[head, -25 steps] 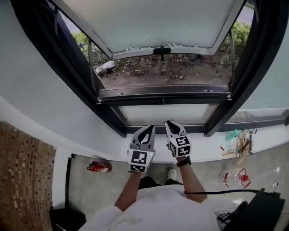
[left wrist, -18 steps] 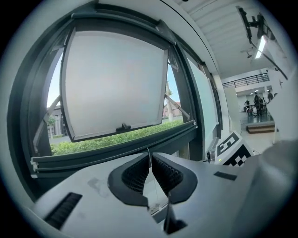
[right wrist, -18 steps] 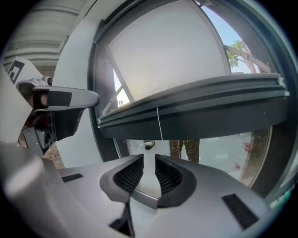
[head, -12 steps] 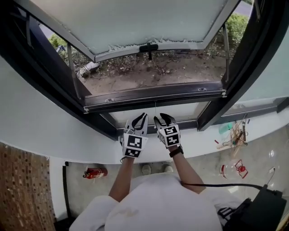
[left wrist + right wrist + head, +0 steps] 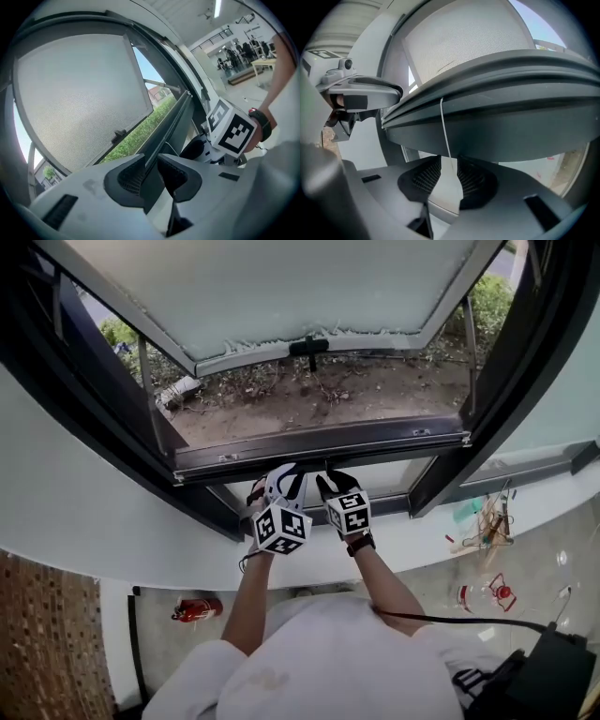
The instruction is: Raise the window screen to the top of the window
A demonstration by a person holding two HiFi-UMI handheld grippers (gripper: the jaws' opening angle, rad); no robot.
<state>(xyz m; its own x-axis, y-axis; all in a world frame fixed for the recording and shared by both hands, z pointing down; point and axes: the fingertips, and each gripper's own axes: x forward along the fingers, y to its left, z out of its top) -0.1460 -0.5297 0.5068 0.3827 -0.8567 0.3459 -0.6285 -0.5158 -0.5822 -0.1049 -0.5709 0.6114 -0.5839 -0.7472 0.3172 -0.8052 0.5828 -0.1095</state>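
We have left gripper (image 5: 281,476) and right gripper (image 5: 336,480) side by side just under the screen bar (image 5: 319,442). Pull cord (image 5: 444,126) hangs from the bar, down between the right jaws. Open sash (image 5: 281,287) sits above and beyond the bar. Fire extinguisher (image 5: 197,608) lies on the floor (image 5: 169,643), lower left.

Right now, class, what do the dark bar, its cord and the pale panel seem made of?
Bar: probably metal, dark satin coat; straight grooves. Cord: thin white string, perhaps nylon; hangs limp. Panel: frosted glass or fine mesh; dotted, translucent.
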